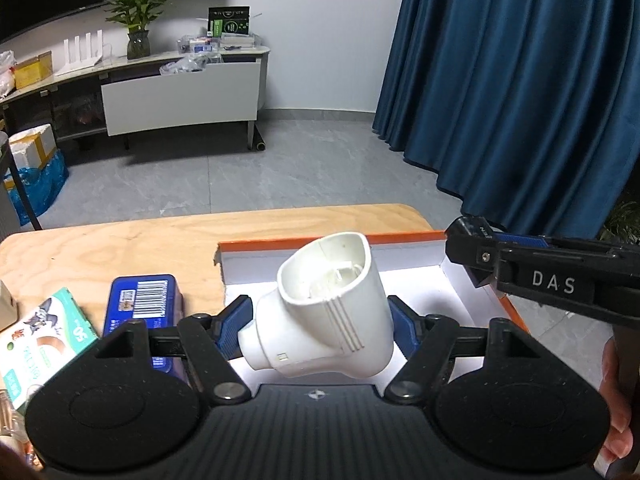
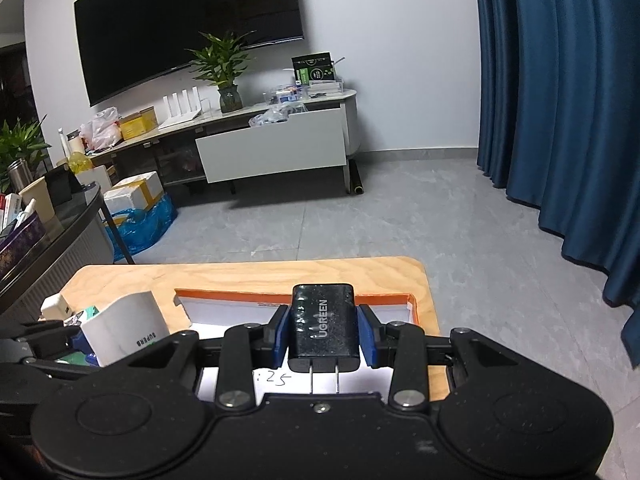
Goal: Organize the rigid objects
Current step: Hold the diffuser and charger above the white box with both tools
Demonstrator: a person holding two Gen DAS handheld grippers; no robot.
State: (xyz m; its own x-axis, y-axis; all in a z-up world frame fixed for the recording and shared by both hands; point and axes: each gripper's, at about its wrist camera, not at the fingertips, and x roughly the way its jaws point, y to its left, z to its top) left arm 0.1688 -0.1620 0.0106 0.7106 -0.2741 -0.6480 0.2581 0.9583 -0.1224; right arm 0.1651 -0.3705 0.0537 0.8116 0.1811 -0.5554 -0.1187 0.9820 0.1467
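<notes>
Both fisheye cameras sit just behind their own jaws, angled downward across the desk [image 1: 120, 240] toward its far edge and the room beyond. The left wrist view looks from the left, close over the orange-rimmed box [image 1: 328, 240]; the right wrist view, further right, shares that box [image 2: 296, 292] and far edge.

Both grippers are matte black with blue ribbed pads [image 1: 233, 326] and silver pivot screws [image 2: 234, 398]; white "DAS" lettering [image 1: 554, 283] sits beside a small screw.
</notes>
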